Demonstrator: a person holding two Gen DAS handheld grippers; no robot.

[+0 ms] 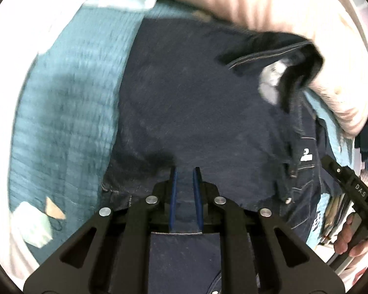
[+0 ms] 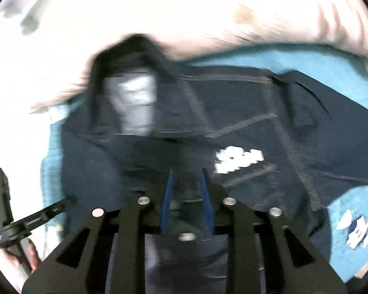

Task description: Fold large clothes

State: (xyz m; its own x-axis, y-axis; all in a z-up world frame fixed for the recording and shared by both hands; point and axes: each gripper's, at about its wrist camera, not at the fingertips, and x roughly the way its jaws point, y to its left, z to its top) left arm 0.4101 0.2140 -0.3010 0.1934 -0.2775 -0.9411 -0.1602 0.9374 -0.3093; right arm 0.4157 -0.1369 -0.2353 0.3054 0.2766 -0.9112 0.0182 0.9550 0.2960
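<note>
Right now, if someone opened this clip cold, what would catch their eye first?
A dark navy denim jacket fills the middle of both views, spread on a teal quilted cover, its collar bunched at the far end against pale pink bedding. White logo print stands out in the right wrist view. The left gripper and right gripper each have denim between their blue fingers.

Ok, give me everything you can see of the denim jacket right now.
The denim jacket is dark navy with pale contrast stitching, metal buttons and white lettering. It lies spread on a teal quilted blanket, collar toward the pale pillows. Each gripper's blue fingers have jacket fabric between them; whether they are pinching it is unclear.
</note>
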